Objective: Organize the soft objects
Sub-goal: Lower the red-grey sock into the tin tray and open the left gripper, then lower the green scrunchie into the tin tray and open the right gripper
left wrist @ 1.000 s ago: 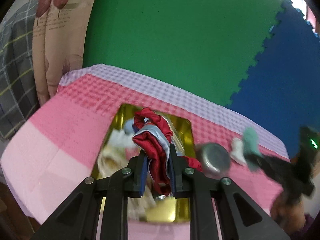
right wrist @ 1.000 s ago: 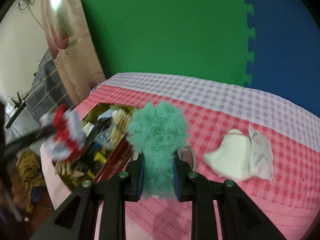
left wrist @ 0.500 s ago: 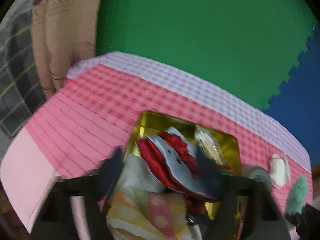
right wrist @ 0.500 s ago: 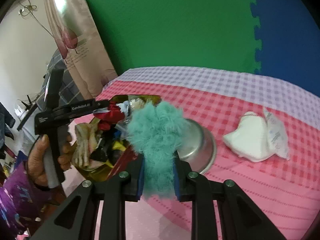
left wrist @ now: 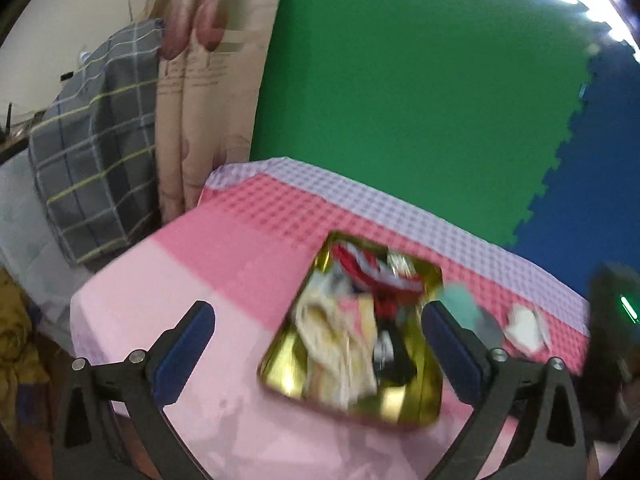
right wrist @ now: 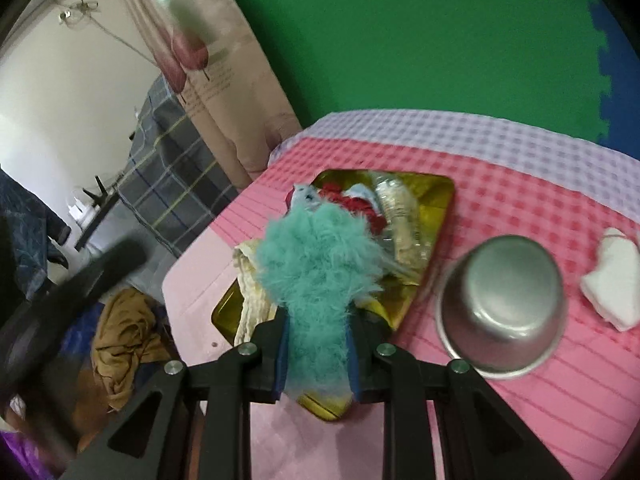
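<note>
Presently, in the left wrist view: left tool (left wrist: 318,334) with jaws opening wide, nothing between the pads, poised above the near end of the gold tray (left wrist: 280,354) on the pink-covered table (left wrist: 160,280). Red and white cloth (left wrist: 374,274) lying at the tray's far end among other soft pieces; much blurred. In the right wrist view: right tool (right wrist: 318,350) clamped on the teal fluffy piece (right wrist: 316,252), held over the tray's near half, clear of the contents as far as can be told. Upturned metal bowl (right wrist: 506,300) just beside the tray; white cloth (right wrist: 614,284) further right, not yet collected. Judged step: delivery of the teal piece into the tray. Next move calls for lowering over the tray, then parting the jaws; afterwards, retrieval of the white cloth.
</note>
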Tool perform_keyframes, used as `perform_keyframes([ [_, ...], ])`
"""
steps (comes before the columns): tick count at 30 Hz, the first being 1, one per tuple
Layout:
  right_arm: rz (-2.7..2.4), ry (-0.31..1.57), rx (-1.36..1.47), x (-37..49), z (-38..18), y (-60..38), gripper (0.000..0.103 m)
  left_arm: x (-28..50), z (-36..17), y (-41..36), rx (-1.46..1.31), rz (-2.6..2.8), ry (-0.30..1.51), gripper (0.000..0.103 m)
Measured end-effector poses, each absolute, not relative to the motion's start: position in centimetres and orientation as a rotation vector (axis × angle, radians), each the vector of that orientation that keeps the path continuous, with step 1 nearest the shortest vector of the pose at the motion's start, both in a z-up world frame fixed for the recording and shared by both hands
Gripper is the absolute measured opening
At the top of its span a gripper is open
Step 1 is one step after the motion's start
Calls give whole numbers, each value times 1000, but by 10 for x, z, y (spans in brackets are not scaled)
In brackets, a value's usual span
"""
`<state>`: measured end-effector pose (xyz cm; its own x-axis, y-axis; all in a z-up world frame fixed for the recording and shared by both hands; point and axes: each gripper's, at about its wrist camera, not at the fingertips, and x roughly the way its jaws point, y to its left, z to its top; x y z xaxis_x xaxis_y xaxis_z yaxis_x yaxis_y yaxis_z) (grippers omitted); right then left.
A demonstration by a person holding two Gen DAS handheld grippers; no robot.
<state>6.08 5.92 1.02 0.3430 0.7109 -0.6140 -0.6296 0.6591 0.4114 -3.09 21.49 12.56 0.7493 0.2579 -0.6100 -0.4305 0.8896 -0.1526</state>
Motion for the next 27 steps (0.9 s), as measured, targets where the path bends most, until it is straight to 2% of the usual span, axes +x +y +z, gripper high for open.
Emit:
perform_keyframes([
  [5, 822, 924, 87, 72, -9, 81, 23, -75, 108, 199, -229, 426, 612, 102],
  [10, 748, 963, 38, 80, -22, 100, 23, -69, 92, 194, -127, 464, 647, 102],
  [16, 697, 959, -11, 84, -26, 113, 24, -66, 79, 201, -142, 443, 692, 102],
  [27, 708, 941, 47, 76, -28, 97, 40, -63, 69, 204, -156, 447, 738, 102],
])
